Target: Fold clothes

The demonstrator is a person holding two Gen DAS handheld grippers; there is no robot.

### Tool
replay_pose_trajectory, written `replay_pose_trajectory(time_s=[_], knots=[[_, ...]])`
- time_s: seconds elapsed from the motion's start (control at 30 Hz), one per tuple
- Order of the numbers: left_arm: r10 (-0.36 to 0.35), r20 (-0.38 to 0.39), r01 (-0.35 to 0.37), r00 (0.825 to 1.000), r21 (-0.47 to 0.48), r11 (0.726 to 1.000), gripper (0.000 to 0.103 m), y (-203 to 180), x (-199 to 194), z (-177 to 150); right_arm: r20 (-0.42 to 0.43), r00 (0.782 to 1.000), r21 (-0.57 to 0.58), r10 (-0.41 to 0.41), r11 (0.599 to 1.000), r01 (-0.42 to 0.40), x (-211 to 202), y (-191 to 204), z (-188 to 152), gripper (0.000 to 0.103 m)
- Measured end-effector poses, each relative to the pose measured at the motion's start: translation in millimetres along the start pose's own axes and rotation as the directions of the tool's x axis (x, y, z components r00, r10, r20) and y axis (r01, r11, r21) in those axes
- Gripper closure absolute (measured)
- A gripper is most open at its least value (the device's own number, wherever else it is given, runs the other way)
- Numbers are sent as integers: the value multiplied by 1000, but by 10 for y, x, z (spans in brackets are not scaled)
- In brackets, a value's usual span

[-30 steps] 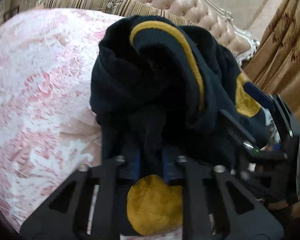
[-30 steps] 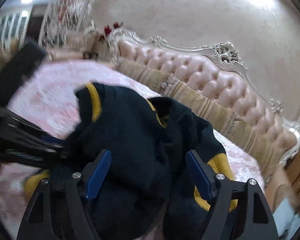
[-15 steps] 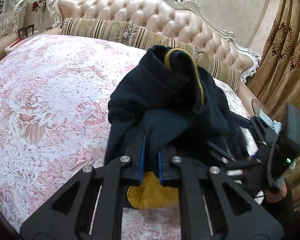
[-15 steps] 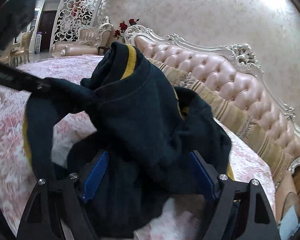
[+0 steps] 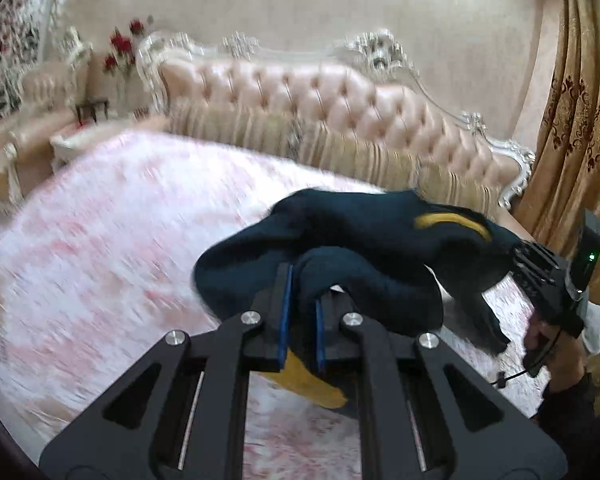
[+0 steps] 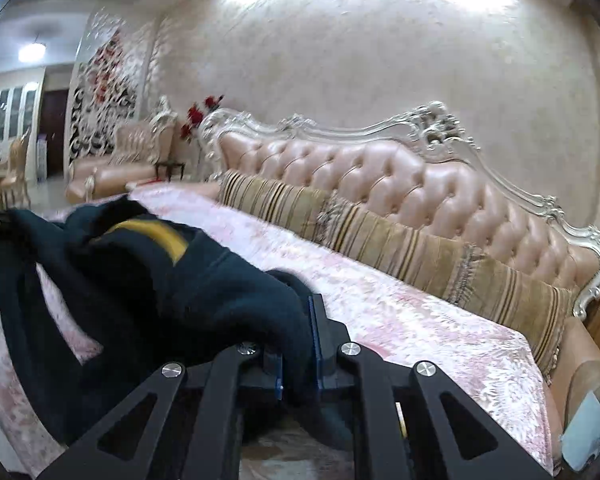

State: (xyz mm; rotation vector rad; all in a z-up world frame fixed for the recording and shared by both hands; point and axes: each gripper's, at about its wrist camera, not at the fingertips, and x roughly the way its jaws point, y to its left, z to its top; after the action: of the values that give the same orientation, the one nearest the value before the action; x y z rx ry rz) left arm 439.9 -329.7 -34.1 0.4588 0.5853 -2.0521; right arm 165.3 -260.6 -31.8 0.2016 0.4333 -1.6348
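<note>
Between the blue pads of the left gripper, a fold of a dark navy sweater is clamped, with a mustard-yellow cuff hanging just below the closed fingers. From that grip the garment is stretched away to the right of the tongs, where its far end is held by the right gripper, seen at the frame's edge with a hand wrapped around its handle. A yellow stripe is shown on the raised cloth between the two tools.

On the right wrist view, the right gripper is seen with its jaws just brought together on a thick bunch of the same sweater; cloth is pinched between the pads and spills over to the left of the fingers. The garment is lifted clear of the pink floral bedspread, which lies beneath and ahead of both tongs, though one loose end trails down near it. Beyond the tongs, striped bolster cushions are lined along a tufted pink headboard framed in carved silver. To the far right of the left tongs, a gold patterned curtain is hung. Red flowers are set beside the headboard's left end. The left view is blurred.
</note>
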Motion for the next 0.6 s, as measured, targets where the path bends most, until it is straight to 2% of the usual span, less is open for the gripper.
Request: replay_pose_trajectory(time_s=[0.13, 0.2, 0.3, 0.37, 0.4, 0.47, 0.53, 0.6], knots=[[67, 7, -67, 998, -20, 998, 91, 310, -45, 45, 33, 999, 54, -19, 998, 17, -217, -197, 64, 93], [66, -54, -68, 996, -36, 997, 90, 420, 143, -83, 18, 1000, 59, -6, 998, 5, -215, -227, 29, 93], [105, -128, -117, 986, -84, 990, 84, 533, 418, -294, -72, 997, 63, 32, 998, -27, -11, -153, -213, 93], [134, -166, -156, 977, -125, 980, 66, 635, 511, -439, -127, 990, 64, 55, 997, -47, 103, -86, -383, 93], [134, -162, -156, 978, -135, 978, 60, 664, 480, -477, -151, 986, 63, 65, 996, -56, 148, -43, -471, 93], [130, -152, -153, 980, -153, 976, 37, 717, 410, -546, -193, 978, 64, 83, 995, -72, 212, 28, -633, 93], [131, -129, -152, 983, -165, 975, 35, 742, 301, -588, -239, 964, 60, 118, 992, -107, 262, 101, -779, 93], [100, -95, -115, 990, -168, 979, 34, 649, 203, -559, -270, 950, 39, 158, 987, -153, 283, 209, -912, 93]])
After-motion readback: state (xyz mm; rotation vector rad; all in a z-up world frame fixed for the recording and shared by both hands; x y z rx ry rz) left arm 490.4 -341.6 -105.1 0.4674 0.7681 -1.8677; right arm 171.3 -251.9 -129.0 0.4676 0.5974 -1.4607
